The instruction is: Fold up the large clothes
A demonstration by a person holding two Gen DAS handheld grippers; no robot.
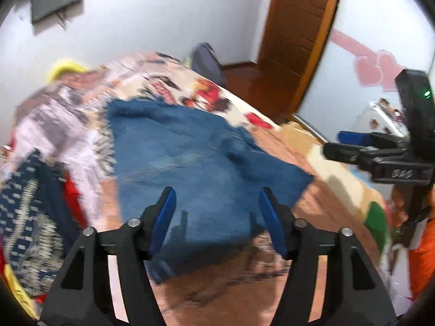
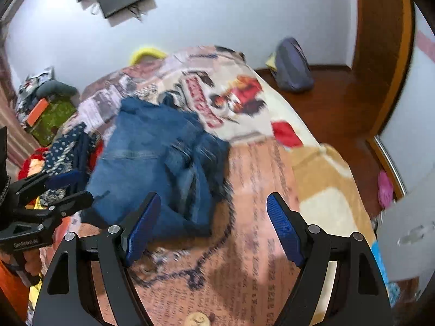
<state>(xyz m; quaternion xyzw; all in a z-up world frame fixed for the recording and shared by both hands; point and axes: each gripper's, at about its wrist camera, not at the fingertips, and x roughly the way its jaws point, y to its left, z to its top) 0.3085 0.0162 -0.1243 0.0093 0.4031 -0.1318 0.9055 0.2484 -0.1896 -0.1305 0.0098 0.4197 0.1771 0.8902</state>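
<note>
Both sets of jaws stand apart with nothing between the pads. My left gripper hangs over the near end of the folded blue jeans, pads clear of the denim. My right gripper is over bare bedspread, just right of the jeans' near edge, not touching them. The jeans lie in a rough folded stack mid-bed, on the printed bedspread; frames are motion-blurred, so fold edges are hard to read. Left of the jeans sits a pile of other clothes: navy patterned fabric, red and yellow bits. Each wrist view catches the other gripper at its side edge, with an orange sleeve behind the right one. Beyond the bed: a yellow item at the far end, a grey-purple bag on the wood floor by the white wall, and a brown door to the right.
</note>
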